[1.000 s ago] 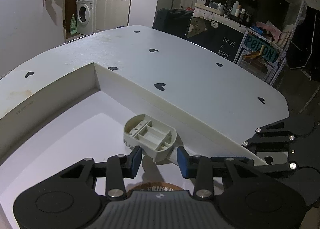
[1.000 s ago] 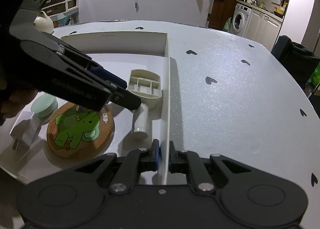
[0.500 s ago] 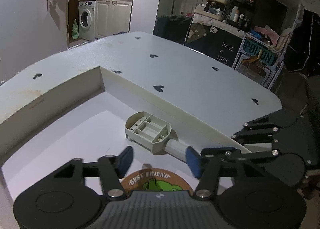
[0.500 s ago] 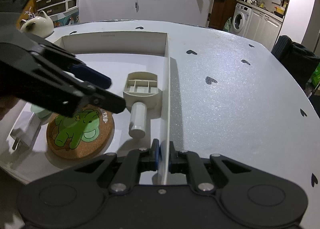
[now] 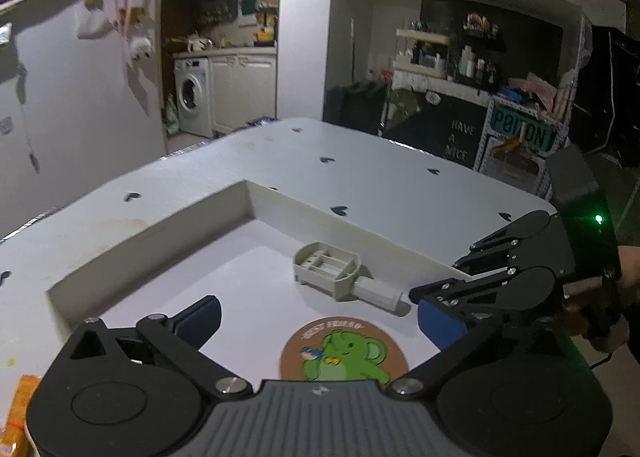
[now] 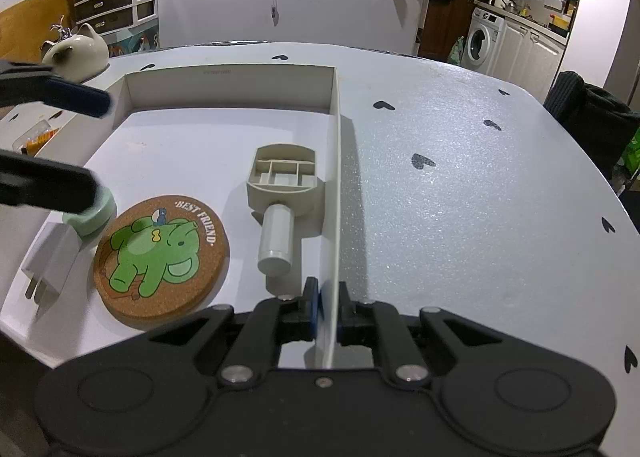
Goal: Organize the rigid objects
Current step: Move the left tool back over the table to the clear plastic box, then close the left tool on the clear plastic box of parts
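Left gripper (image 5: 318, 317): jaws spread wide, holding nothing, raised above the white tray (image 6: 224, 81). Ahead of the left jaws, toward their right finger, the beige plastic part (image 5: 326, 267) lies on the tray floor with its white cylindrical stem (image 5: 378, 295) pointing at the right-hand wall; nothing touches it. Cork coaster (image 5: 344, 349) with the green elephant sits just below and between the left jaws, flat on the tray floor. Right gripper (image 6: 325, 311): jaws narrow, clamped on the tray's right wall, one finger inside and one outside. From the right jaws, the beige part is straight ahead, just inside that wall; the coaster is to their left, and beyond it a mint-green round lid (image 6: 98, 213) and a white plug adapter (image 6: 52, 257). Tray rests on the white surface (image 6: 460, 197) with black heart marks. Ceramic cat figure (image 6: 78, 53) at the far left of the surface, outside the tray.
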